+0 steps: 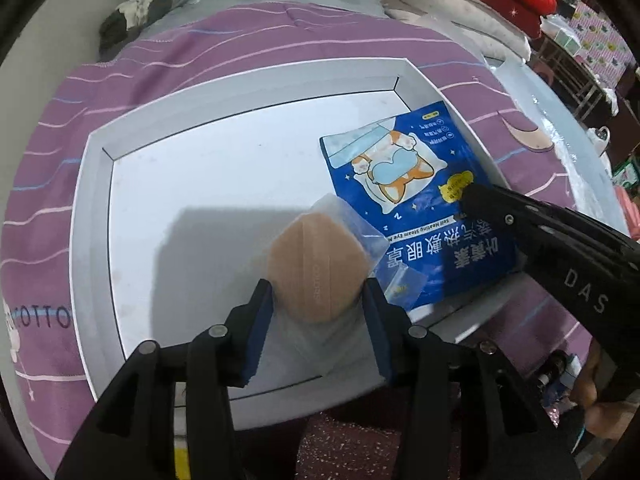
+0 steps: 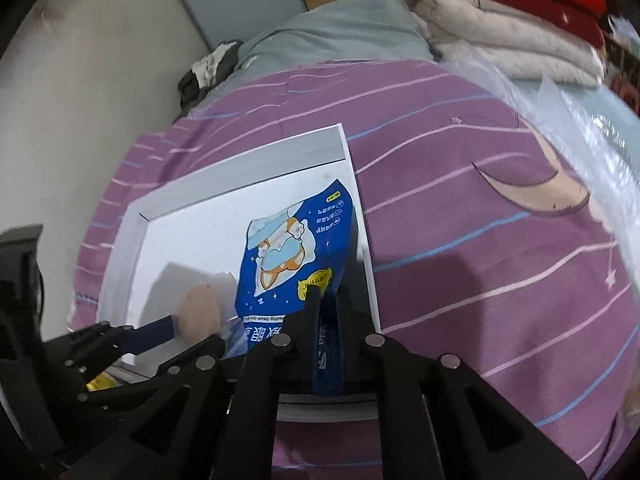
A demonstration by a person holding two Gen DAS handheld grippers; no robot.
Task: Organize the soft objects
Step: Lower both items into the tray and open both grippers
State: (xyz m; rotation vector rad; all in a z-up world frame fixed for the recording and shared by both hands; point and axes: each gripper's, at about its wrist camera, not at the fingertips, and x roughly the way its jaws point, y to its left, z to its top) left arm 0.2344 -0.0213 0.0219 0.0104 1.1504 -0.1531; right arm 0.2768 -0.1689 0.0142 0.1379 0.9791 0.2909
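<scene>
Below both cameras, a shallow white tray (image 1: pixel 92 216) with low cardboard-like walls lies on a bed covered by a purple quilt (image 1: pixel 280 36) with thin pink and blue stripes; a pale crescent moon is printed on the cloth, and the letters "OTTO" show at its edge.

Inside the tray lies a peach-coloured face mask (image 1: pixel 316 268), flat, soft-looking and roughly hexagonal, with a stitched centre seam, sealed in a crinkled clear plastic sleeve. The left gripper (image 1: pixel 318 304) has its blue-padded jaws set either side of this mask, standing apart at its edges; whether the pads press on it cannot be told.

Beside it, near the tray's right wall, is a glossy blue eye mask packet (image 1: pixel 404 184). It shows a cartoon corgi lying in bed wearing an eye mask, a yellow badge, large white Chinese characters and the English line "Self Heating Steam Eye Mask", partly covered. The mask's plastic sleeve overlaps the packet's near corner. The right gripper (image 2: pixel 326 296), marked "DAS" on its black body, pinches the packet's edge between nearly closed jaws, and the foil bends upward there.
</scene>
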